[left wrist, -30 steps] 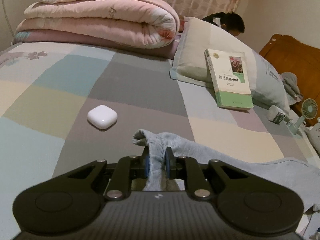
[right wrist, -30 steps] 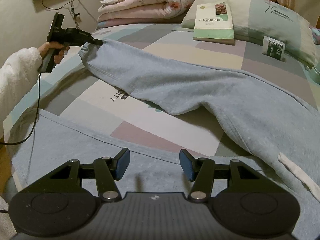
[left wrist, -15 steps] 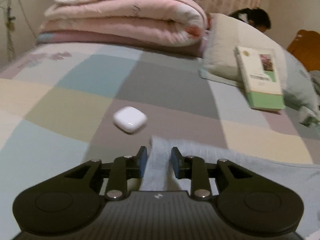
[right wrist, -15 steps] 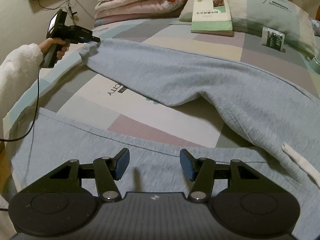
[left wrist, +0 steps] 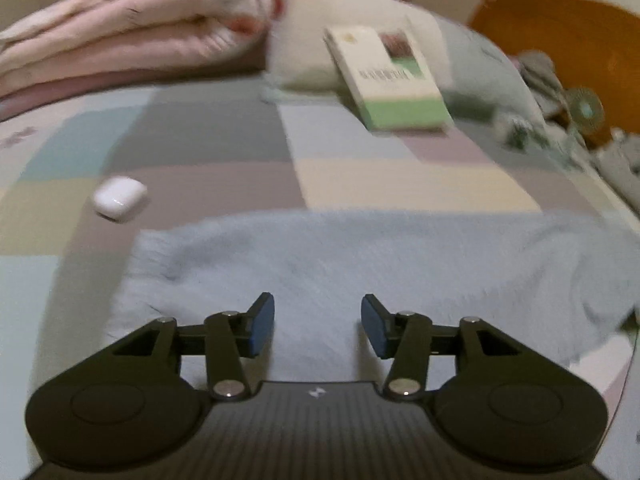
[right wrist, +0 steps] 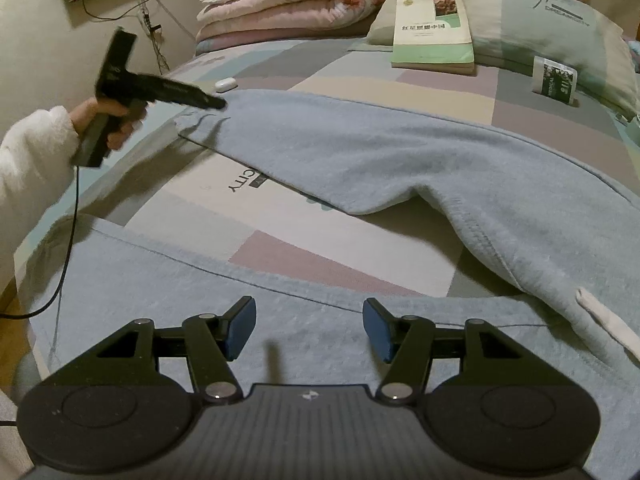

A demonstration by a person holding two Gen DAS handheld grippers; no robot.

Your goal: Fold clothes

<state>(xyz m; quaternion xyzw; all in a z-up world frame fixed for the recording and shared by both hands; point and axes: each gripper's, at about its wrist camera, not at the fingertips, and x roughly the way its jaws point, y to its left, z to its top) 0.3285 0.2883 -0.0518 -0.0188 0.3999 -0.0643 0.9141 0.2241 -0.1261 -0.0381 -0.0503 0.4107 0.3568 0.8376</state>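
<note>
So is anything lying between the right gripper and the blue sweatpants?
Nothing visible. The right gripper hangs over the light blue sweatpants, its jaws apart and bare. The white earbud case and book lie farther up the bed.

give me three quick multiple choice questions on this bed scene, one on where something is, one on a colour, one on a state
1. Where does the book lie?
A. propped against the pillow
B. on the folded quilt
C. on the floor

2. What colour are the trousers spread on the bed?
A. pink
B. light blue
C. black

3. How does the left gripper stand?
A. clamped on the trouser leg
B. open, nothing pinched
C. holding the white case

Answers:
1 A: the book's top rests on the pillow, its foot on the sheet.
2 B: the fabric is pale blue in both views.
3 B: its jaws are opening, the pads apart over the cloth and pressing nothing; the white case lies apart on the sheet.
</note>
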